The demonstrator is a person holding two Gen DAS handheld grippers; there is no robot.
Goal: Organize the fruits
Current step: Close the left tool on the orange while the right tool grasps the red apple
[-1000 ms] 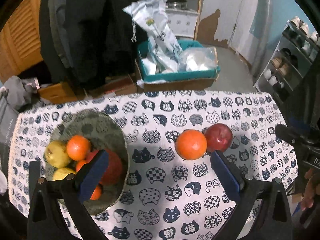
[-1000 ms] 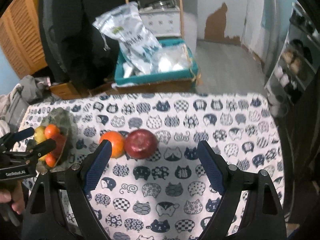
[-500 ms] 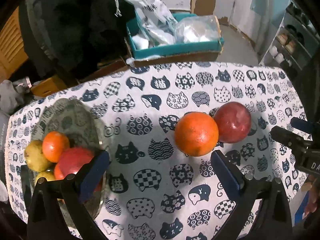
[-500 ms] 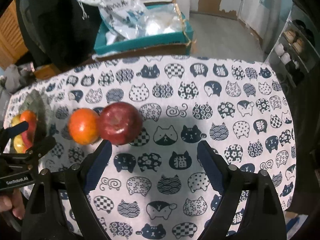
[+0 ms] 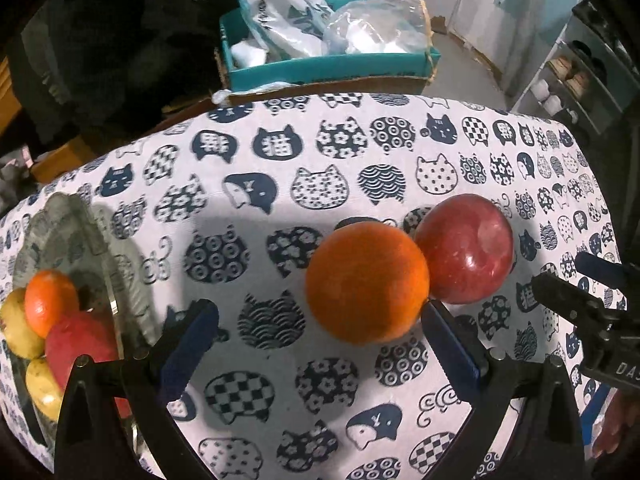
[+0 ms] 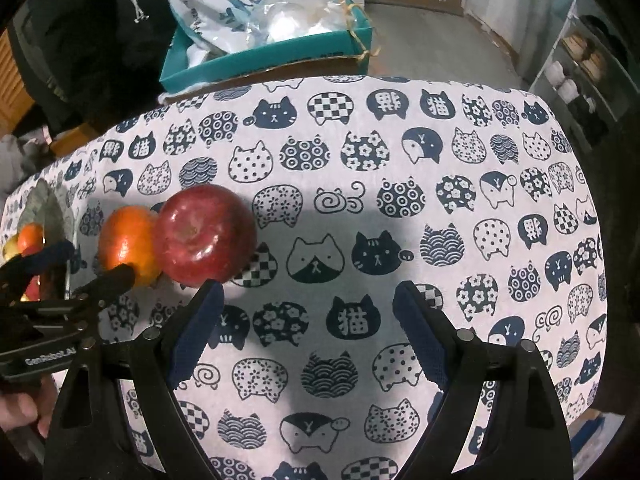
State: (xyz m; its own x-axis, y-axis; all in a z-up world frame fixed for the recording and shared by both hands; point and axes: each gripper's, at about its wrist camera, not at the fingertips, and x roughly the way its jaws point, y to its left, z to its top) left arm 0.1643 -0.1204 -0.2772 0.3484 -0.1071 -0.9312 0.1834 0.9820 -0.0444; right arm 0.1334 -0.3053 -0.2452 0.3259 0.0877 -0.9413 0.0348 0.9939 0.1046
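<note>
An orange (image 5: 366, 282) and a red apple (image 5: 466, 248) lie touching on the cat-print tablecloth (image 5: 280, 184). A glass bowl (image 5: 76, 240) at the left holds several fruits, among them a small orange (image 5: 50, 300) and a red apple (image 5: 78, 346). My left gripper (image 5: 320, 344) is open and empty, low over the cloth, its right finger close beside the orange. My right gripper (image 6: 310, 326) is open and empty, its left finger just in front of the apple (image 6: 204, 234); the orange (image 6: 126, 242) lies left of it.
A teal cardboard box (image 5: 332, 66) full of plastic bags stands beyond the table's far edge. Dark clothing hangs at the back left. A shoe rack (image 6: 580, 68) stands at the right. Each gripper shows in the other's view.
Both grippers have moved forward and down toward the orange and the red apple, which now look much larger. Jaws stay open. The fruits have not moved.
</note>
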